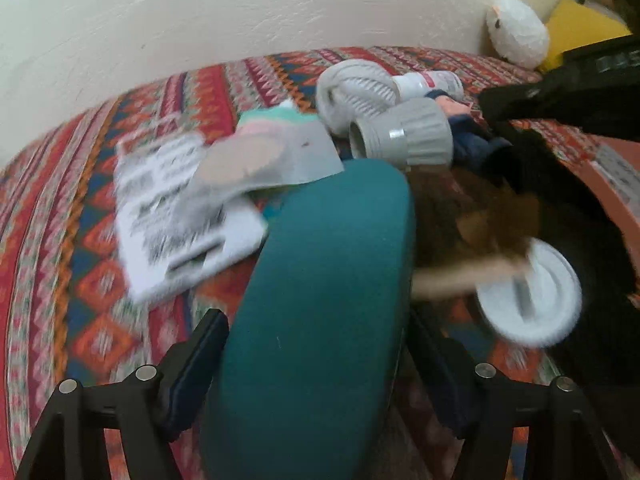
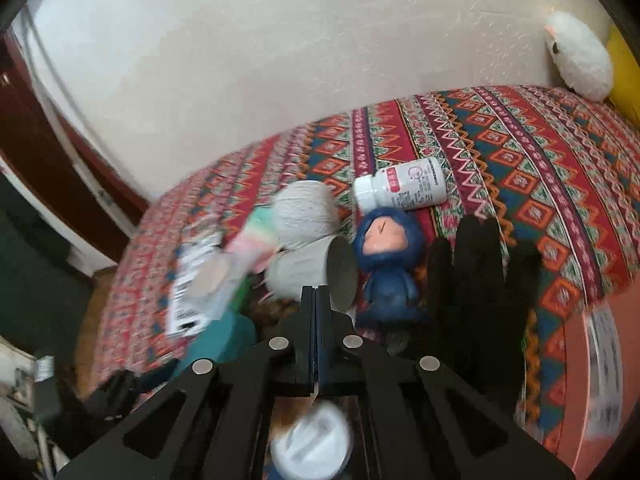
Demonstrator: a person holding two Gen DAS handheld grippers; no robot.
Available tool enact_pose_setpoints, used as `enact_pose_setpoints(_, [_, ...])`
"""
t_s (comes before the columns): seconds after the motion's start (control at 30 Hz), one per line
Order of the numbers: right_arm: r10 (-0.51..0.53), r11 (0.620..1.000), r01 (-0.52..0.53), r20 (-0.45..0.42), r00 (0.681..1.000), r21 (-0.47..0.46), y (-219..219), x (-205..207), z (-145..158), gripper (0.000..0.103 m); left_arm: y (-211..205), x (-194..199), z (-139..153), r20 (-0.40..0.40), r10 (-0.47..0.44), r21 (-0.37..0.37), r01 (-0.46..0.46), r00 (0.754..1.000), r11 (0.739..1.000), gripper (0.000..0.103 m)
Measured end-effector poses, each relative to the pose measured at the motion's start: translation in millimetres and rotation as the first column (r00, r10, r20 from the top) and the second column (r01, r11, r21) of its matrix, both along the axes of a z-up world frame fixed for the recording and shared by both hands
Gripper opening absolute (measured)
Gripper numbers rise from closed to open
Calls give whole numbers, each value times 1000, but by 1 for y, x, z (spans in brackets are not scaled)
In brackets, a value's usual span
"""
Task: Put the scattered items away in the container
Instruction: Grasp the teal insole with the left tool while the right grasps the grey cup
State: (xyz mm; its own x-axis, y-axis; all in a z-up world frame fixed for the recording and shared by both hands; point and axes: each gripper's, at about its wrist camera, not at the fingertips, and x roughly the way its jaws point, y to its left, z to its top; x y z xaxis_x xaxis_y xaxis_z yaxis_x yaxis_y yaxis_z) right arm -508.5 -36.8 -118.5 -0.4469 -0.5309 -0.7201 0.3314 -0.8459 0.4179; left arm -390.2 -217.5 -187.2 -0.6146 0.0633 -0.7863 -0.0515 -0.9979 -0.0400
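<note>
Left gripper [image 1: 316,344] is clamping a teal oblong hard-shell case [image 1: 320,304], one finger [image 1: 200,356] on each side of it, and holding it over the red patterned woven bedspread [image 1: 80,240]. Only the left wrist view is showing that grip; in the right wrist view the case [image 2: 224,340] is appearing only as a blurred teal edge at lower left.

Right gripper [image 2: 316,312] is sitting with its two fingers pressed together. A thin pale strip is sticking out below them, but I cannot tell whether it is actually pinched.

The scattered items are lying in a cluster on the bedspread [image 2: 520,152]:
- white printed paper packet [image 1: 176,208], with a pastel green-and-pink item lying on top of it
- grey ribbed rolled fabric [image 1: 356,92]
- grey threaded plastic pipe fitting [image 1: 404,136]
- white pill bottle with a red label [image 2: 404,188], lying on its side
- blue-haired doll figure [image 2: 388,264], fully visible only in the right view
- black glove [image 2: 480,292], fingers spread, just right of the doll
- white round plastic lid [image 1: 532,296], blurred in both views

The orange container [image 2: 580,380] is showing at the right edge, its rim [image 1: 612,196] just beside the glove [image 1: 560,200]. What is inside is not visible.

A white plush toy [image 2: 576,60] and a yellow cushion [image 1: 580,28] are sitting in the far corner against the wall, well apart from the cluster.
</note>
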Motion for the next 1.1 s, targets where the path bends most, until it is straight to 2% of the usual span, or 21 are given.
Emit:
enact_pose_setpoints(0.1, [29, 999, -30, -21, 999, -27, 8, 23, 19, 0, -8, 38, 10, 2, 15, 23, -15, 1000, 1000, 72])
enact_pose_setpoints(0.13, [32, 998, -32, -13, 999, -45, 10, 27, 22, 0, -11, 47, 13, 6, 24, 35, -25, 1000, 999, 63])
enact_pose_setpoints(0.17, [35, 997, -35, -4, 999, -64, 12, 31, 25, 6, -14, 57, 16, 7, 33, 42, -33, 999, 999, 50])
enact_pose_setpoints(0.2, [38, 996, -37, 4, 999, -83, 15, 34, 29, 10, -16, 67, 21, 7, 45, 44, -45, 999, 998, 46])
enact_pose_setpoints(0.23, [26, 998, -25, 5, 1000, -58, 10, 32, 29, 31, -16, 79, 25, 1, 63, 39, -63, 998, 997, 45])
enact_pose_setpoints(0.27, [14, 999, -14, 5, 1000, -32, 6, 30, 29, 60, -18, 87, 28, -6, 71, 50, -71, 997, 996, 43])
enact_pose_setpoints(0.3, [2, 1000, -2, 6, 1000, -7, 2, 28, 29, 69, -21, 96, 29, 3, 78, 72, -78, 997, 994, 42])
enact_pose_setpoints(0.33, [-10, 1000, 10, 6, 1000, 18, -2, 26, 29, 72, -24, 103, 29, 11, 82, 87, -83, 997, 993, 42])
enact_pose_setpoints(0.43, [-12, 998, 11, 27, 1000, 67, -18, 14, 24, 73, -29, 110, 21, 20, 71, 100, -73, 997, 992, 46])
enact_pose_setpoints(0.5, [-29, 989, 23, 35, 999, 145, -37, 0, 12, 74, -33, 106, 15, 18, 64, 122, -65, 998, 990, 51])
enact_pose_setpoints(0.57, [-42, 975, 33, 40, 998, 218, -55, -14, -2, 75, -33, 99, 8, 24, 56, 119, -58, 998, 991, 61])
enact_pose_setpoints(0.73, [-77, 934, 48, 67, 995, 353, -92, -43, -42, 77, -28, 84, -1, 17, 45, 52, -46, 999, 998, 63])
enact_pose_setpoints(0.77, [-81, 930, 49, 75, 994, 364, -96, -48, -52, 72, -29, 81, -2, 14, 49, 43, -50, 999, 998, 64])
enact_pose_setpoints(0.8, [-84, 931, 46, 90, 992, 362, -97, -52, -61, 58, -31, 78, -2, 14, 57, 44, -58, 998, 997, 64])
enact_pose_setpoints(0.87, [-99, 945, 59, 111, 989, 321, -91, -52, -67, 57, -36, 73, -7, 24, 75, 42, -76, 997, 996, 72])
enact_pose_setpoints(0.9, [-93, 948, 59, 94, 991, 312, -88, -49, -65, 57, -38, 71, -10, 32, 83, 41, -85, 996, 996, 74])
enact_pose_setpoints(0.97, [-74, 954, 58, 42, 996, 295, -79, -38, -53, 56, -40, 68, -19, 51, 100, 38, -102, 994, 994, 81])
enact_pose_setpoints(1.1, [-35, 977, 35, -6, 999, 211, -53, -2, -18, 56, -34, 63, -30, 49, 119, -21, -118, 992, 993, 89])
